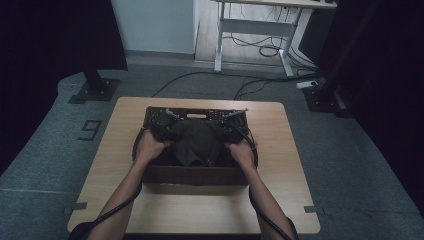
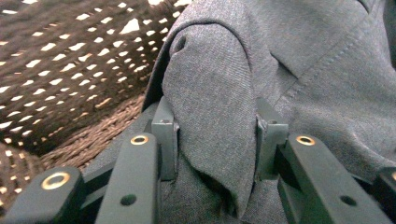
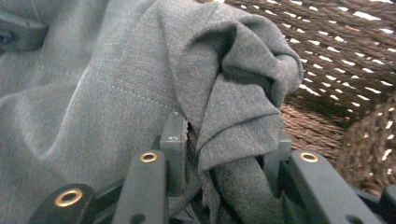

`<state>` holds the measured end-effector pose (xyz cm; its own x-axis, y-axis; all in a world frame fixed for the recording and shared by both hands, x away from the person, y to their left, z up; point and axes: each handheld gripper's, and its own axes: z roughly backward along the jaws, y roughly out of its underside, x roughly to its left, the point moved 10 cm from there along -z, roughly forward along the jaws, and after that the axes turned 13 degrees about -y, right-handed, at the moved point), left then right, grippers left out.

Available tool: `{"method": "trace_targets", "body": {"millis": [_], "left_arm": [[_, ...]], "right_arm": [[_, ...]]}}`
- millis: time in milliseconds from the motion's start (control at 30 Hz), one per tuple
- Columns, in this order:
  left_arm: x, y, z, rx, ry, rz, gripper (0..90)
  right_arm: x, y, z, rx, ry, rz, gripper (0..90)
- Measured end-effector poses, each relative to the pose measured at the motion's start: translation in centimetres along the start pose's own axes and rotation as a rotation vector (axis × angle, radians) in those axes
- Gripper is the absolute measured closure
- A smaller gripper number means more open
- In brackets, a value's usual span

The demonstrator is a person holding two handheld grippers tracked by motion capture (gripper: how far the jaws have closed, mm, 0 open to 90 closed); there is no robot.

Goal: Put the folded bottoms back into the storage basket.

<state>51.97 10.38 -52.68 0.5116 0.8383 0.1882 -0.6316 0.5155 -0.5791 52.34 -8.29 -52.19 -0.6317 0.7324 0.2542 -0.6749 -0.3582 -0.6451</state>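
A dark grey garment (image 1: 197, 142) lies bunched inside a brown woven basket (image 1: 195, 175) in the middle of the wooden table (image 1: 200, 210). Both hands reach into the basket from the near side. My left gripper (image 1: 162, 122) is at the garment's left end and my right gripper (image 1: 231, 122) at its right end. In the left gripper view, my left gripper (image 2: 217, 123) is shut on a thick fold of the grey garment (image 2: 303, 70), with the basket wall (image 2: 70, 70) beside it. In the right gripper view, my right gripper (image 3: 228, 140) is shut on a crumpled bunch of the garment (image 3: 93, 93), near the basket wall (image 3: 350, 56).
The basket's far rim (image 1: 197, 114) stands close behind both grippers. Beyond the table, a white desk frame (image 1: 255, 30) stands over loose cables on the floor. Black stand bases sit on the floor at the left (image 1: 95, 90) and the right (image 1: 322, 97).
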Motion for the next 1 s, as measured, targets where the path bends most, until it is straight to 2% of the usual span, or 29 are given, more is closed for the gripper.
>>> {"method": "trace_targets", "body": {"millis": [67, 167, 200, 233, 300, 400, 433, 467, 500, 567, 800, 1000], "left_arm": [[-0.1, 0.1, -0.2, 0.007, -0.003, 0.0, 61.1], [0.3, 0.2, -0.2, 0.03, -0.03, 0.014, 57.3], [1.1, 0.0, 0.1, 0.023, -0.081, 0.022, 47.7], [1.5, -0.2, 0.4, 0.014, -0.106, 0.02, 42.2], [1.7, -0.3, 0.7, 0.008, -0.115, 0.021, 38.5], [2.7, -0.6, 1.6, -0.025, -0.146, 0.035, 38.8], [3.2, -0.8, 2.3, -0.047, -0.135, 0.061, 36.7], [3.2, -0.8, 2.3, -0.047, -0.135, 0.061, 36.7], [3.4, -0.9, 2.5, -0.054, -0.135, 0.066, 36.4], [3.7, -0.7, 3.0, -0.055, -0.134, 0.054, 35.7], [4.2, 0.2, 3.7, -0.075, -0.121, 0.062, 32.3], [4.7, 0.7, 4.7, -0.113, -0.106, 0.063, 26.4]], "right_arm": [[-0.1, 0.0, -0.1, 0.006, 0.005, 0.003, 61.2], [-0.4, 0.0, -0.5, 0.019, 0.034, 0.017, 54.3], [-0.8, -0.2, -0.5, 0.008, 0.065, 0.013, 43.4], [-1.1, -0.5, -0.3, -0.009, 0.075, 0.012, 38.4], [-1.5, -0.9, 0.2, -0.039, 0.088, 0.005, 34.2], [-1.9, -1.3, 0.9, -0.069, 0.103, 0.009, 30.8], [-2.1, -1.8, 1.6, -0.102, 0.108, 0.01, 29.3], [-2.1, -1.8, 1.6, -0.102, 0.108, 0.01, 29.3], [-2.1, -2.1, 2.1, -0.125, 0.096, 0.013, 29.3], [-1.7, -2.2, 2.4, -0.13, 0.081, 0.025, 29.4], [-0.5, -1.9, 2.1, -0.131, 0.008, 0.046, 30.0], [0.0, -1.7, 2.0, -0.133, -0.04, 0.06, 24.7]]}}
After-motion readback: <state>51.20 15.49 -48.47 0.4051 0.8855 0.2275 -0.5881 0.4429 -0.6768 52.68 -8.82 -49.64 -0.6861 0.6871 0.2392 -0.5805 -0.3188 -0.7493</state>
